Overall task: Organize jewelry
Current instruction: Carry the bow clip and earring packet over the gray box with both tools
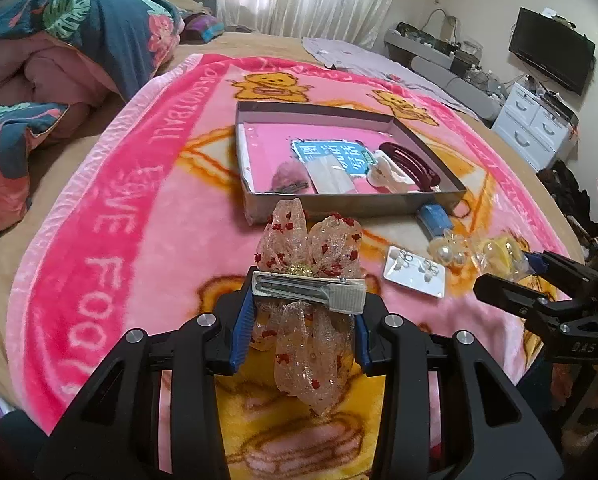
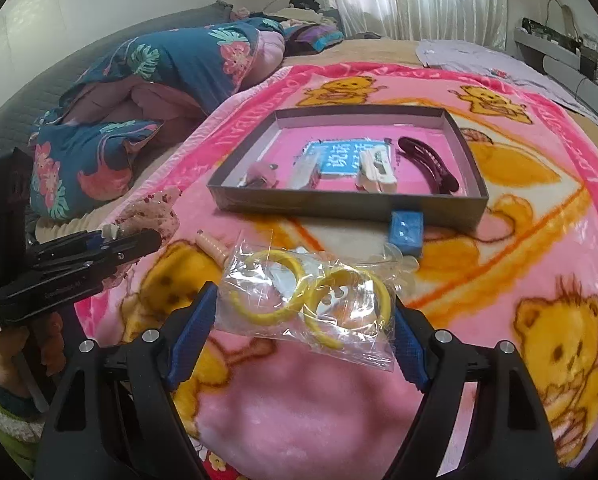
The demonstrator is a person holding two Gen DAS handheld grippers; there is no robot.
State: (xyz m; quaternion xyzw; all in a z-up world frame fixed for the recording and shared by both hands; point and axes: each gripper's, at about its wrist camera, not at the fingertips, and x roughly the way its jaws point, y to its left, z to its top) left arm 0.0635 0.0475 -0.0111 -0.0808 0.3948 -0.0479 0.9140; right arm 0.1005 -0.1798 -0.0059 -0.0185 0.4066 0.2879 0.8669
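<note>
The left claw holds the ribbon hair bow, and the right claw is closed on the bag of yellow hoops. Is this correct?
Not quite. The left claw does hold the ribbon hair bow, but the right claw is open around the bag of yellow hoops, not closed on it; the right wrist view shows this.

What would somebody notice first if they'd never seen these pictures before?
Probably the sheer ribbon hair bow with red specks, clamped in the left gripper close to the camera. Next, the clear bag of yellow hoop earrings lying on the pink bear blanket between the open fingers of the right gripper. Behind both sits a shallow grey box already holding a dark red hair clip and other small pieces.
</note>
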